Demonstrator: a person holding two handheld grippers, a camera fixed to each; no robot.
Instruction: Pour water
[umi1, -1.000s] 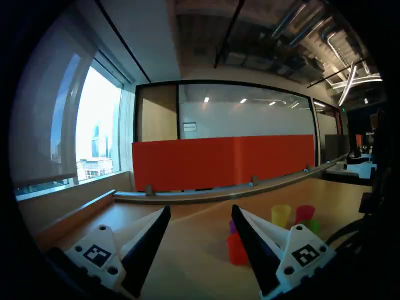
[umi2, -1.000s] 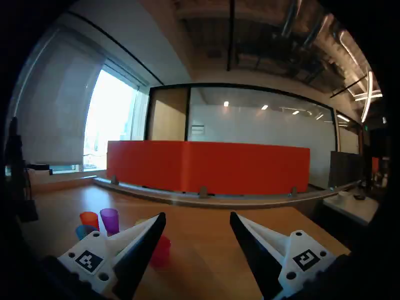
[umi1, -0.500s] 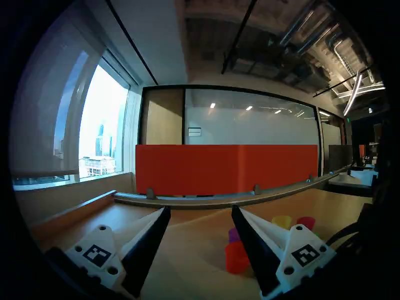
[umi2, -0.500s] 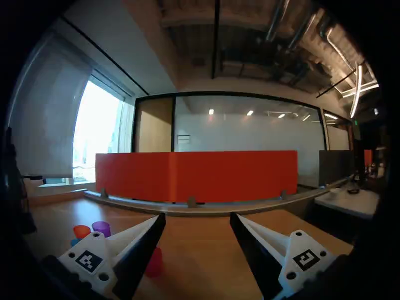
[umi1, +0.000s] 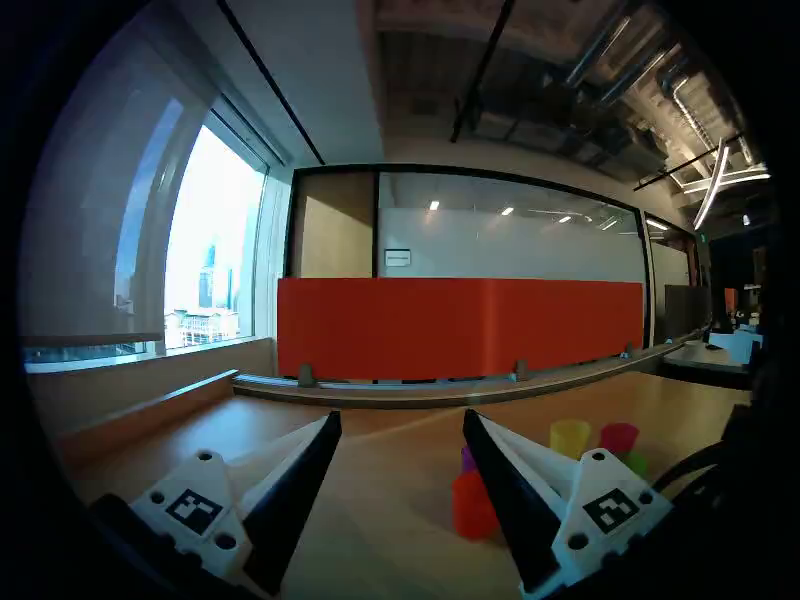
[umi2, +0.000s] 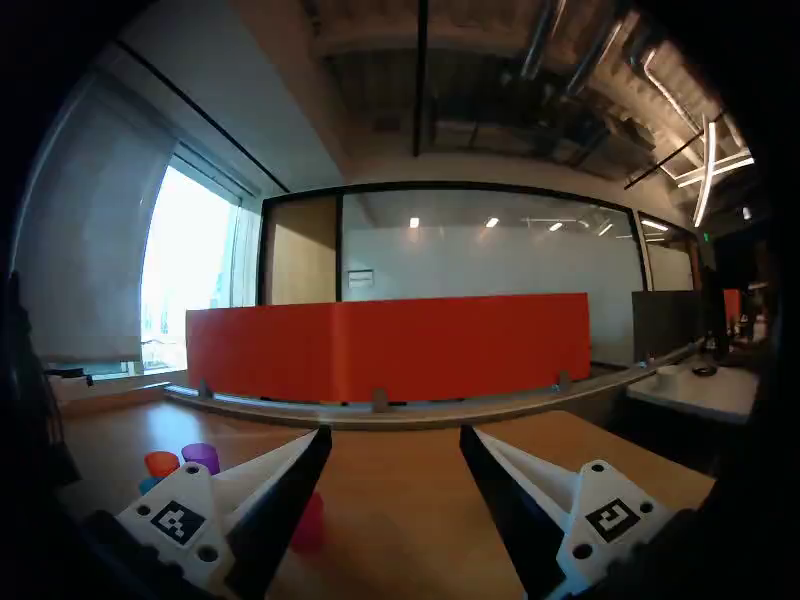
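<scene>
1. In the left gripper view, small plastic cups stand upright on the wooden table (umi1: 400, 545) in the lower right of the frame. An orange cup (umi1: 468, 505) is nearest, with a purple cup (umi1: 466, 459) just behind it. A yellow cup (umi1: 570, 437), a pink cup (umi1: 618, 437) and a green cup (umi1: 634, 462) stand farther right.
2. The cups are brightly coloured and slightly see-through. I cannot tell whether any of them holds water.
3. The right-hand finger covers the orange cup's right edge. Only a sliver of the purple cup shows, and only a small part of the green one beside the finger's white mount.
4. The left gripper (umi1: 401, 416) hangs over the table with its fingers spread apart and nothing between them. The cups lie to the right of the gap.
5. In the right gripper view, the pink cup (umi2: 308, 521) sits in the lower left, half hidden behind the left-hand finger. Farther left are the orange cup (umi2: 160, 462), the purple cup (umi2: 201, 457) and the edge of a blue cup (umi2: 148, 485), all low and small in the frame.
6. The right gripper (umi2: 395, 432) is likewise spread wide and grasps nothing.
7. Beyond the table stands an orange partition (umi1: 460, 325), with a bright window (umi1: 205, 290) at the left of the frame.
</scene>
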